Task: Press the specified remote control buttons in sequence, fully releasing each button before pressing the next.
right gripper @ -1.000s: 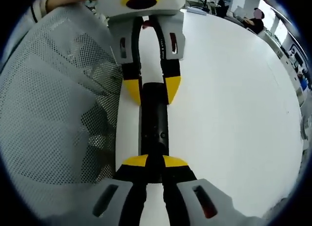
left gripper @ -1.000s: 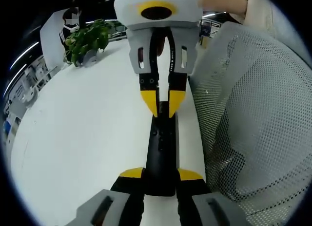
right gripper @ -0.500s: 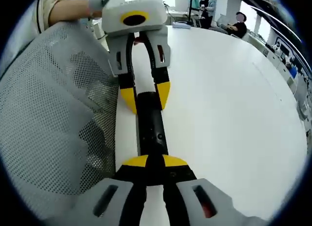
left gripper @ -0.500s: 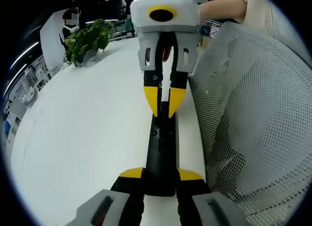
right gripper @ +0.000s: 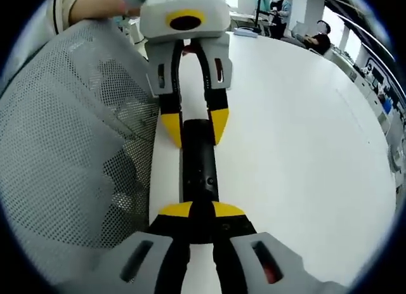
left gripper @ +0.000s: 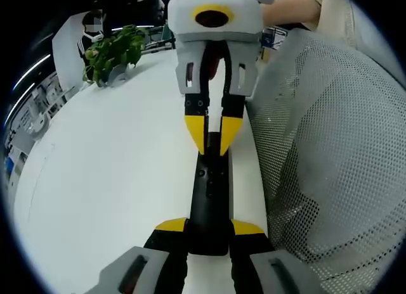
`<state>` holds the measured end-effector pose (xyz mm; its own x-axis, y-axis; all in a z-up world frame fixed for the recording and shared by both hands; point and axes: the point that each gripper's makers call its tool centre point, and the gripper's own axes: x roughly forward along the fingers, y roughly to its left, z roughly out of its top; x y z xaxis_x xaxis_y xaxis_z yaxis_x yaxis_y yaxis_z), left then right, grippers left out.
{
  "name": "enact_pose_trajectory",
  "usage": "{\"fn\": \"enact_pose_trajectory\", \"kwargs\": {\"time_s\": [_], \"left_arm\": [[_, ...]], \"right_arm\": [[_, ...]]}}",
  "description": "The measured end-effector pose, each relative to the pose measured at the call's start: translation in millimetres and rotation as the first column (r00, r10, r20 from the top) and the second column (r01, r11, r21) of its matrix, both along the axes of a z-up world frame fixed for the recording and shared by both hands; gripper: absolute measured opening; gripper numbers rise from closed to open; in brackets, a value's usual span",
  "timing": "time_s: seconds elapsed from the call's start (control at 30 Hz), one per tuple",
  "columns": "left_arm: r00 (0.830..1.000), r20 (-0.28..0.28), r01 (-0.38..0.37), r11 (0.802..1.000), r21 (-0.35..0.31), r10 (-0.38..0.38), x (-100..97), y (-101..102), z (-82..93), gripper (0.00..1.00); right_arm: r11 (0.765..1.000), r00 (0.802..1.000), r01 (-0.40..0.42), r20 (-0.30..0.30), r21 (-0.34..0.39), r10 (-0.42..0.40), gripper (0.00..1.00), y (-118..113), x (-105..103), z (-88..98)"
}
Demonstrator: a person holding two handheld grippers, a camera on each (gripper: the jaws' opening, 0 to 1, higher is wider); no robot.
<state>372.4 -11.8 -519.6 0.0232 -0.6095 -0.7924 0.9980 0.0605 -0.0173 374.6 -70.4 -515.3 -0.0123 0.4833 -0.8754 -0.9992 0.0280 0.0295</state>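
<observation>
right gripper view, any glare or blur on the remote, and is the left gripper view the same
Right gripper view: the black remote is sharp, with a soft sheen along its edge and no harsh glare; the white table is bright and evenly lit. Left gripper view: the remote is equally sharp, and fisheye bending curves the table edge.

An open-plan office: long white table [left gripper: 108, 173], potted plant [left gripper: 114, 50], mesh chair back [left gripper: 330, 154], distant desks.

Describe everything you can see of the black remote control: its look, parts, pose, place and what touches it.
The remote control is a long, slim black bar, matte like plastic, with a few small buttons on its upper face. It lies lengthwise over the white table, beside grey mesh. The left tongs clamp one end and the right tongs the other, each set of yellow tips on either side.
</observation>
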Motion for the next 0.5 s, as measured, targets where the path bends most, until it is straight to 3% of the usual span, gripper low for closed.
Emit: {"fn": "enact_pose_trajectory", "kwargs": {"time_s": [0.17,0.33,0.5], "left_arm": [[1.000,-0.002,-0.002,1.000,0.001,0.002,-0.2,0.1,0.0,0.24],[1.000,-0.002,0.004,1.000,-0.004,-0.004,-0.3,0.1,-0.2,0.24],[1.000,-0.003,0.003,1.000,-0.003,-0.003,0.0,0.0,-0.5,0.24]], "right_arm": [[0.996,0.998,-0.047,0.031,-0.074,0.049,0.09,1.4,-1.6,-0.6],[0.990,0.998,-0.063,0.016,-0.127,0.065,0.09,3.3,-1.9,-1.2],[0.989,0.998,-0.056,0.020,-0.140,0.060,0.09,2.1,-3.2,0.4]]}}
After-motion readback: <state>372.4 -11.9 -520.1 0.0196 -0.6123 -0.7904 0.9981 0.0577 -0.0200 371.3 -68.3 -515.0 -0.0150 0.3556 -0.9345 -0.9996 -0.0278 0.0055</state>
